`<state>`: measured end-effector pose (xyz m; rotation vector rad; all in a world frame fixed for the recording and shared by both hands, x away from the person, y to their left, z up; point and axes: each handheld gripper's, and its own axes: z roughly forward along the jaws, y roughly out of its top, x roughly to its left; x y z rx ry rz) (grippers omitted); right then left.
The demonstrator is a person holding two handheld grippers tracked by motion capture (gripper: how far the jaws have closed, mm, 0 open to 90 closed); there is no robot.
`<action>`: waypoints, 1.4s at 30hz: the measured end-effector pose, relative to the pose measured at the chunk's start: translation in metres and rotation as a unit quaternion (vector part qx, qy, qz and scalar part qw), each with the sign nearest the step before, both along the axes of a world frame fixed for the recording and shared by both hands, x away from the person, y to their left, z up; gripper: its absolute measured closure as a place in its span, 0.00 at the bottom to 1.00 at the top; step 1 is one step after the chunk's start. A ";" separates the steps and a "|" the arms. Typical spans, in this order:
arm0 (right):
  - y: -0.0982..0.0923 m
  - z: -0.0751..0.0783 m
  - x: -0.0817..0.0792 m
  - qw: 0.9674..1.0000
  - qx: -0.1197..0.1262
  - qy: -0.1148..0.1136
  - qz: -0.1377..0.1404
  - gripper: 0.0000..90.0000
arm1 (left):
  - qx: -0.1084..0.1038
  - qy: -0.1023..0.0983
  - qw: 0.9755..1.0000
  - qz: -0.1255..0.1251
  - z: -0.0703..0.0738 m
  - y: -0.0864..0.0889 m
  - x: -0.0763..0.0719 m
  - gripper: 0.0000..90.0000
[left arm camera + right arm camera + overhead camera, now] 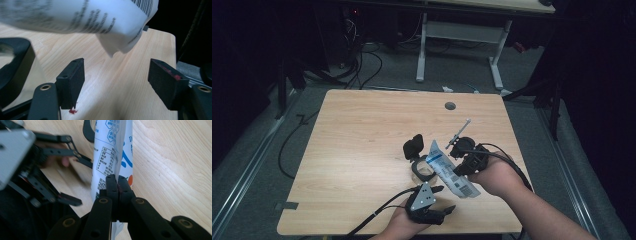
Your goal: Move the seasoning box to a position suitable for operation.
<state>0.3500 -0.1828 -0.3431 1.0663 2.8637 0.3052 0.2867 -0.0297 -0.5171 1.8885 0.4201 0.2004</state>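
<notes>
The right gripper [117,192] is clamping the white printed pouch [110,155] between closed fingers, holding it off the table [362,145], probably for pouring into the black-lidded jar [422,167]. The left gripper [117,80] is standing spread, empty, pouch corner just beyond its fingertips.

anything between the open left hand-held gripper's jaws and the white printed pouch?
Nothing. In the left gripper view the left hand-held gripper stands open, bare light wooden table between its jaws; the white printed pouch hangs above, untouched.
</notes>
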 end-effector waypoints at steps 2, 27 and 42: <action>0.002 0.000 0.000 1.000 0.001 -0.001 -0.001 1.00 | -0.002 0.002 1.000 0.003 0.000 -0.004 0.002 0.33; 0.005 -0.009 0.003 1.000 0.011 0.005 -0.012 1.00 | 0.018 -0.007 0.999 0.029 -0.002 -0.023 0.001 0.54; 0.005 -0.010 0.001 0.998 0.030 0.011 -0.049 1.00 | 0.031 -0.022 0.999 0.025 0.000 -0.021 -0.006 0.61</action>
